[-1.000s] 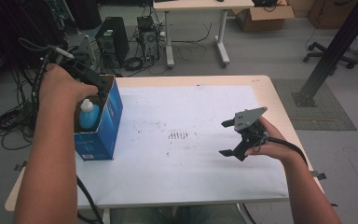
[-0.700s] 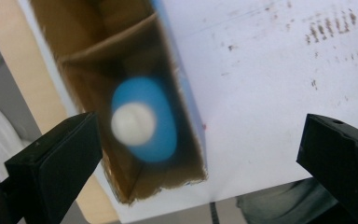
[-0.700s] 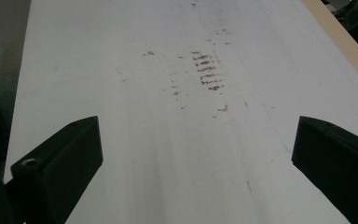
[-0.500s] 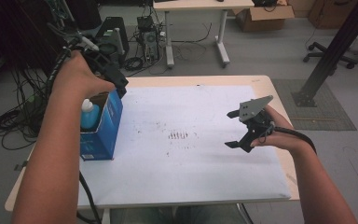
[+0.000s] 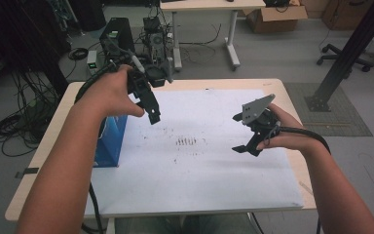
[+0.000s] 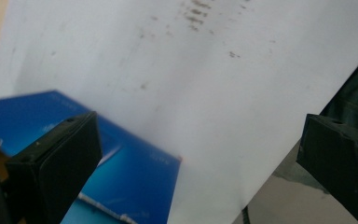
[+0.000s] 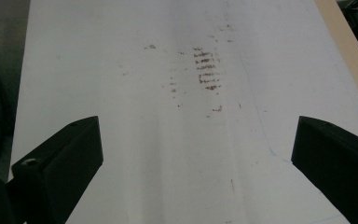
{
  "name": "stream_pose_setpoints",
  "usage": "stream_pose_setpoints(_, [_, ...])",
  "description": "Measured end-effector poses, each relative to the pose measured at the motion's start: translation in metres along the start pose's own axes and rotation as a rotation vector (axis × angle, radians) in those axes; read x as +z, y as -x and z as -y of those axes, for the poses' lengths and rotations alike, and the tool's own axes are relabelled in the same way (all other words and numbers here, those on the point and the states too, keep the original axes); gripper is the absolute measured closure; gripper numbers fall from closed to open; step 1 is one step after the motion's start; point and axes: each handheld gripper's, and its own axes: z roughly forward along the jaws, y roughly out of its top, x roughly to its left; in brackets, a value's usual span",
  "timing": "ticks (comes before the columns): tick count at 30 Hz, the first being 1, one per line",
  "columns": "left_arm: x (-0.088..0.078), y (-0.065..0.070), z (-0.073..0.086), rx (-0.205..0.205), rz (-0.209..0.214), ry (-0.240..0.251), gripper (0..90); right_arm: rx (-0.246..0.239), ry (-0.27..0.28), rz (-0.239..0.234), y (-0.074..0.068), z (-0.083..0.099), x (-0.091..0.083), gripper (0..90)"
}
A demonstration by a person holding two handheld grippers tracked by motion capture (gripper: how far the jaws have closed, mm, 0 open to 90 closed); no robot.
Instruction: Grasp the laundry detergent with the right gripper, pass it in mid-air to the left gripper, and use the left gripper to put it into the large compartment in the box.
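- I'm at a light wooden table (image 5: 292, 100) in a workshop room; beyond it are a grey floor, tangled cables and a second table (image 5: 204, 6).
- A white sheet (image 5: 209, 170) covers most of the tabletop, with a patch of brownish smudges (image 5: 186, 141) near its middle.
- My left gripper (image 5: 148, 100) is raised above the sheet's left part, held in my left hand (image 5: 112, 92). Its jaws stand wide apart with nothing between them, as the left gripper view shows.
- The blue box (image 5: 109, 141) stands at the sheet's left edge, just below my left forearm. In the left gripper view the box (image 6: 135, 182) lies beneath the jaws, not touching them.
- My right gripper (image 5: 246, 134) hovers over the sheet's right part, well apart from the box. Its jaws are spread wide and empty; the right gripper view looks down on the smudges (image 7: 205, 70).
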Motion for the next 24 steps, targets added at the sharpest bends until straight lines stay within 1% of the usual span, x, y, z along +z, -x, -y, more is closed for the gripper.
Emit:
stream_pose_setpoints(1, [0.004, 0.003, -0.001, 0.028, 0.016, -0.002, 0.2, 0.000, -0.012, -0.002, 0.000, 0.000, 0.001, 2.1])
stream_pose_setpoints(4, [0.014, 0.010, -0.004, 0.109, 0.036, -0.030, 0.4, -0.005, -0.033, -0.010, 0.001, -0.002, 0.003, 2.1])
stream_pose_setpoints(6, [0.021, 0.013, -0.004, 0.141, 0.030, -0.061, 1.0, -0.007, -0.047, -0.015, 0.002, -0.004, 0.004, 2.1])
stream_pose_setpoints(8, [0.028, 0.015, -0.005, 0.162, 0.039, -0.082, 1.1, -0.014, -0.053, -0.018, 0.002, -0.006, 0.006, 2.1])
stream_pose_setpoints(9, [0.031, 0.016, -0.005, 0.171, 0.038, -0.084, 1.1, -0.017, -0.057, -0.020, 0.002, -0.007, 0.007, 2.1])
stream_pose_setpoints(11, [0.035, 0.018, -0.006, 0.178, 0.046, -0.085, 1.0, -0.020, -0.070, -0.024, 0.002, -0.010, 0.009, 2.1])
stream_pose_setpoints(12, [0.036, 0.020, -0.006, 0.194, 0.048, -0.086, 0.9, -0.023, -0.078, -0.027, 0.002, -0.011, 0.010, 2.2])
stream_pose_setpoints(13, [0.038, 0.020, -0.006, 0.201, 0.054, -0.086, 0.9, -0.024, -0.086, -0.028, 0.002, -0.012, 0.011, 2.3])
stream_pose_setpoints(14, [0.040, 0.021, -0.007, 0.205, 0.055, -0.087, 0.7, -0.032, -0.094, -0.030, 0.003, -0.014, 0.013, 2.4])
stream_pose_setpoints(16, [0.043, 0.023, -0.007, 0.227, 0.055, -0.086, 0.3, -0.036, -0.112, -0.032, 0.003, -0.017, 0.014, 2.4])
stream_pose_setpoints(19, [0.048, 0.026, -0.009, 0.246, 0.059, -0.085, 0.2, -0.042, -0.126, -0.039, 0.003, -0.020, 0.017, 2.4])
stream_pose_setpoints(21, [0.051, 0.028, -0.009, 0.265, 0.060, -0.082, 0.2, -0.042, -0.135, -0.043, 0.004, -0.022, 0.018, 2.4])
stream_pose_setpoints(24, [0.057, 0.031, -0.011, 0.279, 0.065, -0.090, 0.2, -0.040, -0.151, -0.045, 0.005, -0.023, 0.021, 2.5])
